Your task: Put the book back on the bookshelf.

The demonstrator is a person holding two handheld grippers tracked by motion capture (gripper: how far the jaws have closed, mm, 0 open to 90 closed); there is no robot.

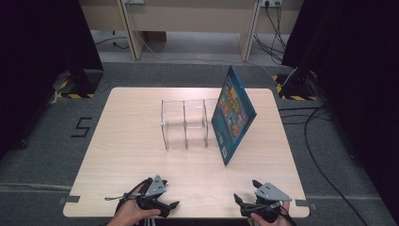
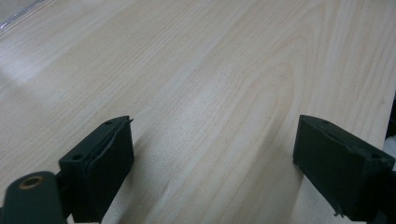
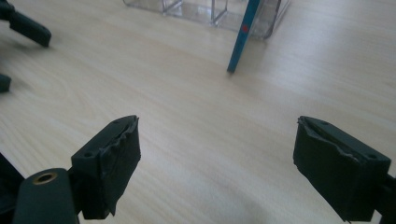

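Grippers both sit low at my near edge of the table, and I'm reading nothing between them. Left gripper has its jaws spread wide over bare wood; in the left gripper view only pale grain shows in the gap. Right gripper is just as wide apart, holding nothing, and the right gripper view looks up the table toward the book. That blue book stands tilted on its lower edge at mid-table, leaning against the right end of the clear acrylic rack, well apart from both grippers. From the right gripper I see the book edge-on, its bottom corner on the wood, the rack just behind it.
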